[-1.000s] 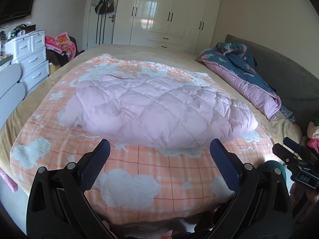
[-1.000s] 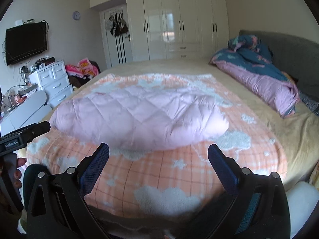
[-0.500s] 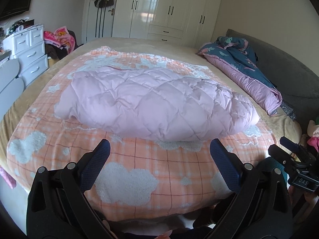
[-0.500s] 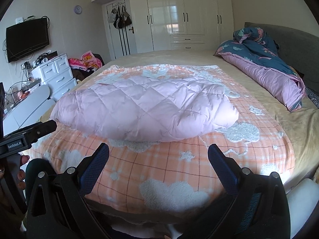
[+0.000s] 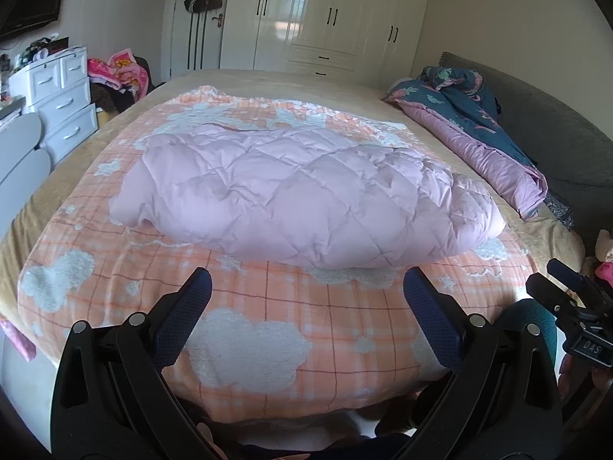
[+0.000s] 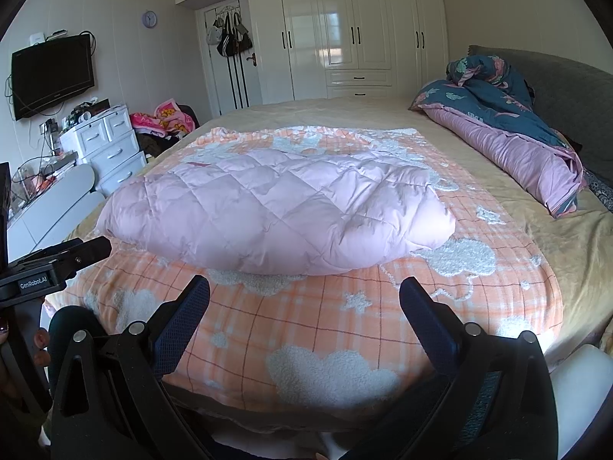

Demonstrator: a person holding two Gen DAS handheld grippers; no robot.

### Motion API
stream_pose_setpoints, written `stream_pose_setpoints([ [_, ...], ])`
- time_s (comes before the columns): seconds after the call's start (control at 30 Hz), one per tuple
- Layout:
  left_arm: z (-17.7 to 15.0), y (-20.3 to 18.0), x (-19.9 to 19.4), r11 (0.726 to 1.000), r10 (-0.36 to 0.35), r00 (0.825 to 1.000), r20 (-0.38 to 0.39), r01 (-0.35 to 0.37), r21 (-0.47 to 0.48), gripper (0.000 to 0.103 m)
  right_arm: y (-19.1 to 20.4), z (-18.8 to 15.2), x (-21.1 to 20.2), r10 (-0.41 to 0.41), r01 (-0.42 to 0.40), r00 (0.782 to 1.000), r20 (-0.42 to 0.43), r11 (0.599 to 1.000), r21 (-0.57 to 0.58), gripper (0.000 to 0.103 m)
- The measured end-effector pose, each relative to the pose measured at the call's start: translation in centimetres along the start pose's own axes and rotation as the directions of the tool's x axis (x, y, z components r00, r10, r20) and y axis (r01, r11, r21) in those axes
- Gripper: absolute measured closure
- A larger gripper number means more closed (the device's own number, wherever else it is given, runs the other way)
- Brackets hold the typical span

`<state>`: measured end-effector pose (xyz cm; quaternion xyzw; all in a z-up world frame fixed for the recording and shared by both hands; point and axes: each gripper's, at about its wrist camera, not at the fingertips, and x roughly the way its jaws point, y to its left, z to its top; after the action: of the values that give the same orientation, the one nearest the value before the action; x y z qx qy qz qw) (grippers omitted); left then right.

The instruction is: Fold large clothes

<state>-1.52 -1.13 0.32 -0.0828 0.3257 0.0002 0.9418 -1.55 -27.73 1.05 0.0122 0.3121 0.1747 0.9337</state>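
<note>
Bedroom, left to right: white drawers (image 6: 107, 142), wardrobe (image 6: 345, 34), bed (image 6: 574, 245) with an orange cloud-print blanket (image 5: 268, 306), rolled quilt (image 6: 509, 134) by the headboard. Pink padded coat (image 5: 299, 199) lies across the blanket's middle as a puffy bundle, apparently partly folded; looks like the approach step, and the next move calls for reaching forward to pinch its near edge or an end. Left gripper (image 5: 306, 295) and right gripper (image 6: 304, 299) hover level over the bed's near edge, well short of the coat, jaws spread wide and empty.
</note>
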Motion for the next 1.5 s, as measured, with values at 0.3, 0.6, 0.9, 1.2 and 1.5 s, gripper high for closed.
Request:
stream_pose_setpoints([
  [0.3,0.01,-0.05,-0.04,1.0,0.0,1.0,-0.002,0.0,-0.001,0.009,-0.01,0.02,-0.11,-0.001,0.001,1.0,0.001,1.0,-0.001,0.004],
  [0.6,0.04,-0.04,-0.11,1.0,0.003,1.0,0.003,-0.003,-0.001,0.009,0.05,0.02,-0.09,-0.001,0.001,1.0,0.001,1.0,-0.001,0.004],
  [0.9,-0.02,-0.01,-0.21,1.0,0.004,1.0,0.002,-0.004,-0.001,0.009,0.07,0.08,-0.16,-0.001,0.001,1.0,0.0,1.0,-0.001,0.004],
  [1.2,-0.03,0.08,-0.38,1.0,0.008,1.0,0.009,-0.008,0.001,0.009,0.12,0.14,-0.21,-0.001,0.001,1.0,0.0,1.0,-0.005,0.004],
  [1.5,0.06,0.29,-0.6,1.0,0.014,1.0,0.011,-0.014,-0.002,0.009,0.25,0.24,-0.32,-0.002,0.002,1.0,0.002,1.0,-0.007,0.004],
])
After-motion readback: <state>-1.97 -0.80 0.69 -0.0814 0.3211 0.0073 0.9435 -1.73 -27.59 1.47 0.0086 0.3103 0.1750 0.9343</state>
